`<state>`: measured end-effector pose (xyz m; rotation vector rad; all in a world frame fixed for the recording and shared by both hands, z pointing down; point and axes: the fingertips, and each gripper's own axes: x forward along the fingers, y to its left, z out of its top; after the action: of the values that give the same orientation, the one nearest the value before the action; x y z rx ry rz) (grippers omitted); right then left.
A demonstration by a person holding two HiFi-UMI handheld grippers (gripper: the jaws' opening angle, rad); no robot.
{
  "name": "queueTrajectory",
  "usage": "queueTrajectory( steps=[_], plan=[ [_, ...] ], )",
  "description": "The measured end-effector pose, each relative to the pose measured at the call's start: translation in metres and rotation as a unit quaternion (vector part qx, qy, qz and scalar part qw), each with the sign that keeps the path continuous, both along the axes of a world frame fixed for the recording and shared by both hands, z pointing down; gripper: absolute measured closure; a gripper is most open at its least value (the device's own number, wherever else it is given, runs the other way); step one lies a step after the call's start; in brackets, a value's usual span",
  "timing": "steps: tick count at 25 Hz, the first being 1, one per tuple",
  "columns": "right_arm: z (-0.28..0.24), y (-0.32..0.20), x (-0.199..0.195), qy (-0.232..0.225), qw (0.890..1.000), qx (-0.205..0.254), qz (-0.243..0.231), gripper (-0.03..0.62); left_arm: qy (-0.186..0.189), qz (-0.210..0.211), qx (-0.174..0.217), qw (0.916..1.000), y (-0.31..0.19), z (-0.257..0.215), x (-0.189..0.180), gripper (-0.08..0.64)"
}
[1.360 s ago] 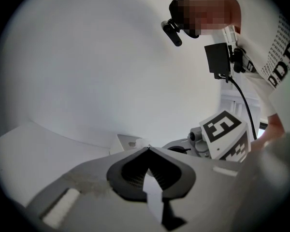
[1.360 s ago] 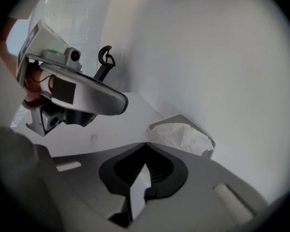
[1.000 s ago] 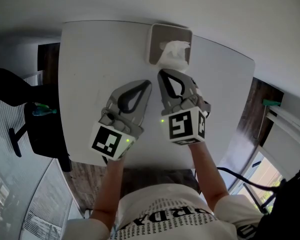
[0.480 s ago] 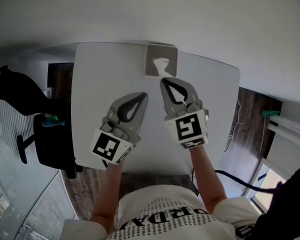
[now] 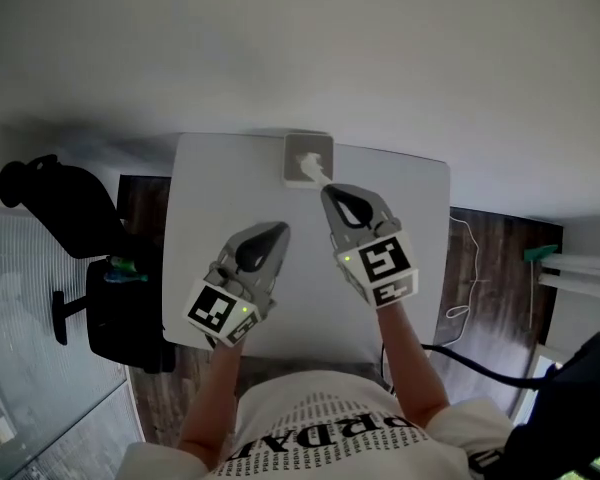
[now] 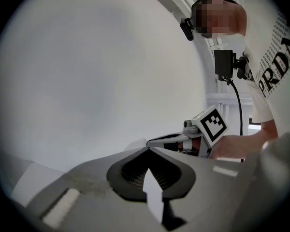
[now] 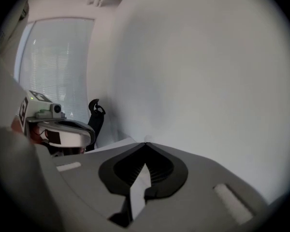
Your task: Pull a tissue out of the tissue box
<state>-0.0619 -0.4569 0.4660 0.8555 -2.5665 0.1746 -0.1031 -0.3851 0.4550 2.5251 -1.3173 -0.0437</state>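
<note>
Far left, off the table [image 5: 410, 268]: black office chair [image 5: 120, 313] on the floor, not involved.

Left gripper [image 5: 282, 227]: hung over the table's middle, well apart from the box. Its own view showed the jaws pressed together at the tips with nothing between them, only a pale sliver of background behind the pads.

Tissue box [image 5: 296, 146]: stood at the table's far edge, against the wall side. Tissue [image 5: 314, 172] ran out of the top slot as a drawn, narrow strip slanting toward the right gripper.

Right gripper [image 5: 326, 190]: just in front of the box, jaws closed. The head view showed the strip ending at the tips, so I judged it pinched there. The gripper's own view confirmed closed jaws but did not clearly show the tissue.

Step, by judgement: mid-pull, sheet not yet free of the slot.

Risks noted:
- Box was unrestrained, since the left gripper was not on it. If the slot gripped the sheet harder than the box gripped the table, the box could slide or tip toward the person instead of releasing.
- The hold looked confined to the very tips on a thin twist of paper, so a sharp tug could slip it out or tear the strip.
- A low, slanted pull would drag the sheet across the slot edge, raising friction and tear risk. A more upward pull should be safer.
- The following sheet might come out fully with it.
</note>
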Motion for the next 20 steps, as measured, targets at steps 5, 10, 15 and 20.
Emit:
queueTrajectory(
  steps=[5,10,15,20],
  plan=[
    [-0.036,0.026,0.012,-0.039,0.999,-0.005,0.003,0.583,-0.013,0.005,0.019,0.9997,0.020,-0.031,0.014,0.568],
    [-0.058,0.057,0.025,-0.046,0.999,0.011,-0.004,0.584,-0.016,0.017,0.032,0.9992,0.043,-0.057,0.035,0.568],
    [-0.089,0.080,0.041,-0.064,0.997,0.035,-0.002,0.583,0.006,0.030,0.044,0.9985,0.058,-0.079,0.055,0.568],
    [-0.106,0.087,0.047,-0.069,0.997,0.045,-0.002,0.583,0.001,0.034,0.045,0.9984,0.063,-0.088,0.057,0.568]
  ],
)
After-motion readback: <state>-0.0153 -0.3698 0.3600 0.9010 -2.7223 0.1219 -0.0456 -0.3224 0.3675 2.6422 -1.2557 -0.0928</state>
